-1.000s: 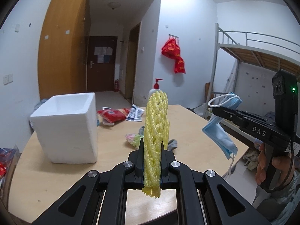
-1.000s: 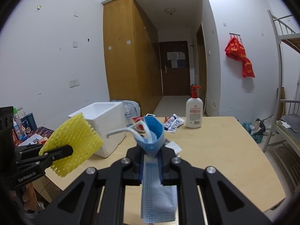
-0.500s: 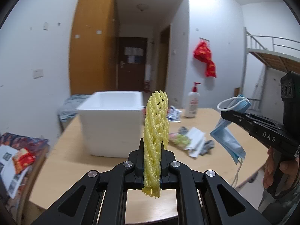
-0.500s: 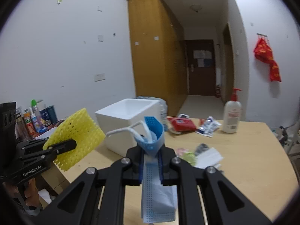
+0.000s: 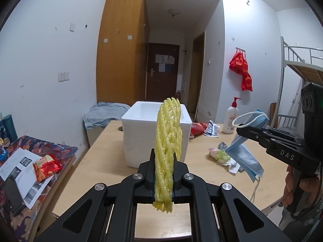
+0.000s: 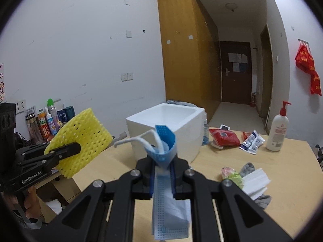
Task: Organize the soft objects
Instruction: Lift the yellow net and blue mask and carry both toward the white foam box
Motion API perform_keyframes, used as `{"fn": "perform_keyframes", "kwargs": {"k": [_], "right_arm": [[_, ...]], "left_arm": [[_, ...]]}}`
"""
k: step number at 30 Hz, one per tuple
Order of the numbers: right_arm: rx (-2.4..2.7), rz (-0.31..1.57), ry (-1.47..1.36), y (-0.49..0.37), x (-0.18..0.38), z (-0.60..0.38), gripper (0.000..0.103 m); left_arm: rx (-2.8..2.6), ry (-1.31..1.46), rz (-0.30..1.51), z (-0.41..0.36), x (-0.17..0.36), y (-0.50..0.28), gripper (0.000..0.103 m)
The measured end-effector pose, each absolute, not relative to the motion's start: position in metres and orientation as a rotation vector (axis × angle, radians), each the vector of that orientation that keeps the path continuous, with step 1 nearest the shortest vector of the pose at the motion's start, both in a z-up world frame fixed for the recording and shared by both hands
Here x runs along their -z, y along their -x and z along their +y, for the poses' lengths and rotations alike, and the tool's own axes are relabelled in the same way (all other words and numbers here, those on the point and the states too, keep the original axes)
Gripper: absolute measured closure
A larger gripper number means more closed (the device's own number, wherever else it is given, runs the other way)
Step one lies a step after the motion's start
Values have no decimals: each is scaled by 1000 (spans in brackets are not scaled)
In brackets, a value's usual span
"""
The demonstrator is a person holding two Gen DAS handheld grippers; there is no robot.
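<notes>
My left gripper is shut on a yellow foam net and holds it upright above the wooden table, in front of the white foam box. It also shows in the right wrist view, with the net at the left. My right gripper is shut on a blue face mask, whose white ear loops stick up. In the left wrist view it holds the mask at the right, above the table.
A pile of soft items, some grey, green and white, lies on the table right of the box. Red packets, sachets and a pump bottle stand behind. A cluttered side table is at the left.
Both grippers have swung to the left with their loads, so the foam box now sits straight ahead and the side table has come into view. Both grips are unchanged.
</notes>
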State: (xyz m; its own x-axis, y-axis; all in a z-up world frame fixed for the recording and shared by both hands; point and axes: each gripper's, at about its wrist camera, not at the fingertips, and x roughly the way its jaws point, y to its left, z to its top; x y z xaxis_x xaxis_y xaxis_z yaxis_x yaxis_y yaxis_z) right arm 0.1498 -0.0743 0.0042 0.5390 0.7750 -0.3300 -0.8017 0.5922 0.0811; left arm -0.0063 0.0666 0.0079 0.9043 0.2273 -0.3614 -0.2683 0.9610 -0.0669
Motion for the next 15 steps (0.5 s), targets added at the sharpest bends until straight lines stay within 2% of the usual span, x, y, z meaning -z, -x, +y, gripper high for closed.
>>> {"fn": "perform_keyframes", "kwargs": {"k": [15], "right_arm": [[-953, 361, 91, -170, -13, -62, 87]], "left_arm": [[-255, 121, 373, 68, -16, -17, 93]]}}
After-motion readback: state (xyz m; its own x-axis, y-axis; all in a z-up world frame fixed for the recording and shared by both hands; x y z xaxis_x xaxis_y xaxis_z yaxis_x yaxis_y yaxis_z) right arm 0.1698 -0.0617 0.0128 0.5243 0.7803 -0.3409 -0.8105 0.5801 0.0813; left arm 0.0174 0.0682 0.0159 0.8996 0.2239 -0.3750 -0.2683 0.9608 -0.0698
